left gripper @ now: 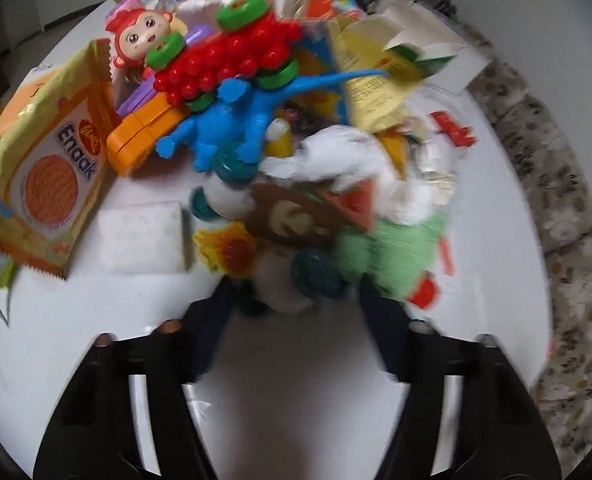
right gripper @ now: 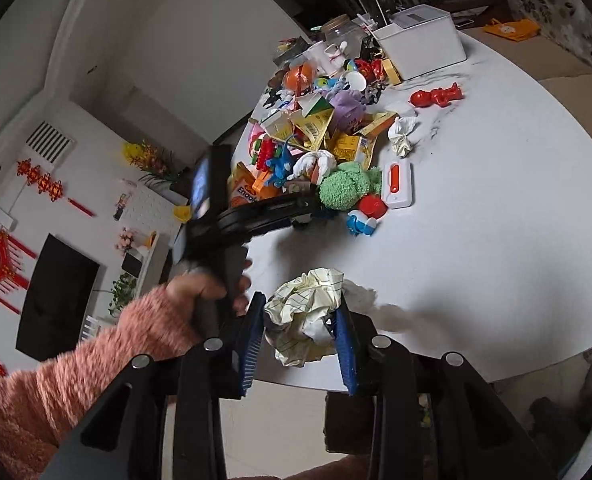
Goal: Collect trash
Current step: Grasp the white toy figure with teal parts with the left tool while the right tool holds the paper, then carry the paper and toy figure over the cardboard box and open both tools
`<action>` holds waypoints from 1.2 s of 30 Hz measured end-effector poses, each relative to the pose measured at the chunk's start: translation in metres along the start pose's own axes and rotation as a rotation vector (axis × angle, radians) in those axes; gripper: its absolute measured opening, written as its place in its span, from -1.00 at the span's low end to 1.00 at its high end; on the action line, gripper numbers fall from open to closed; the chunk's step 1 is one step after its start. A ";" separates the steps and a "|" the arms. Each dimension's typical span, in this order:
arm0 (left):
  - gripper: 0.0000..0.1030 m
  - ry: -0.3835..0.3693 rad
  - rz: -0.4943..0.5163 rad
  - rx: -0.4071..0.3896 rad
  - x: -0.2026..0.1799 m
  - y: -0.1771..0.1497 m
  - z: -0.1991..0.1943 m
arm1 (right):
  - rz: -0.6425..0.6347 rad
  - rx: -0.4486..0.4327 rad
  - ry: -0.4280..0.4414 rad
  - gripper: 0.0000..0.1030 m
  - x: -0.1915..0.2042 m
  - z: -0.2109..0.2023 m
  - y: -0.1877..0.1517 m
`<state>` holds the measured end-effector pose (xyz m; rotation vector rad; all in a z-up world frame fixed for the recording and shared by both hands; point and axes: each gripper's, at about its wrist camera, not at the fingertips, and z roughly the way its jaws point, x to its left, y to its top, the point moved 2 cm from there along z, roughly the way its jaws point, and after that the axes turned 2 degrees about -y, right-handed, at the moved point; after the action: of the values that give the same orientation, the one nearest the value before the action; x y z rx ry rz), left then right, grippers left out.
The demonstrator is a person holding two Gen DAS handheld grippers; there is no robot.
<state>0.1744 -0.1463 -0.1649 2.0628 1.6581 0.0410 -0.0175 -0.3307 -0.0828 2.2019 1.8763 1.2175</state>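
Right tongs (right gripper: 300, 330) clamp a crumpled lined paper ball (right gripper: 304, 316) above the white tabletop (right gripper: 496, 240); left tongs (left gripper: 296, 312) spread apart beside a toy pile (left gripper: 255, 120).

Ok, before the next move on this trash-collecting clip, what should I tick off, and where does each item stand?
1. Right gripper clamps the crumpled lined paper: ok.
2. Paper seated between both blue pads: ok, though it bulges out forward.
3. Left gripper open and empty: ok, jaws apart at the toy pile's edge.
4. Left target is trash, not a toy: cannot tell; the view is blurred, with a green plush right ahead.
5. Drop-off bin located: cannot tell; only a white box shows far across the table.
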 end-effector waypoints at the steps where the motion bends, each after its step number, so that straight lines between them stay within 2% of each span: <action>1: -0.08 0.004 0.004 0.007 0.002 0.002 0.002 | 0.000 0.001 0.003 -0.36 0.000 -0.001 -0.001; 4: -0.16 -0.055 -0.005 -0.008 0.009 0.000 -0.008 | 0.006 0.008 0.009 -0.36 -0.004 0.000 -0.003; 5: -0.35 -0.074 -0.004 -0.019 0.012 -0.002 -0.014 | 0.010 0.010 0.013 -0.36 -0.004 0.001 -0.003; 7: -0.31 -0.130 -0.009 -0.026 0.018 -0.006 -0.034 | 0.013 0.012 0.020 -0.36 -0.005 0.004 -0.003; 14: -0.32 -0.246 -0.016 -0.075 0.038 -0.031 -0.099 | 0.017 0.020 0.052 -0.36 0.005 0.021 0.009; 25: -0.32 -0.350 -0.035 -0.186 0.063 -0.060 -0.174 | -0.039 0.062 0.078 -0.36 0.039 0.042 0.009; 27: -0.32 -0.366 -0.012 -0.199 0.064 -0.070 -0.193 | -0.053 0.072 0.084 -0.36 0.044 0.041 0.006; 32: -0.31 -0.376 0.068 -0.194 0.062 -0.105 -0.232 | -0.090 0.096 0.084 -0.36 0.055 0.028 -0.007; 36: -0.32 -0.402 0.100 -0.157 0.062 -0.139 -0.250 | -0.106 0.139 0.100 -0.36 0.063 0.013 -0.026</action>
<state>-0.0162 0.0190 -0.0161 1.8849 1.2674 -0.1922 -0.0334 -0.2643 -0.0695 2.1100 2.1482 1.2368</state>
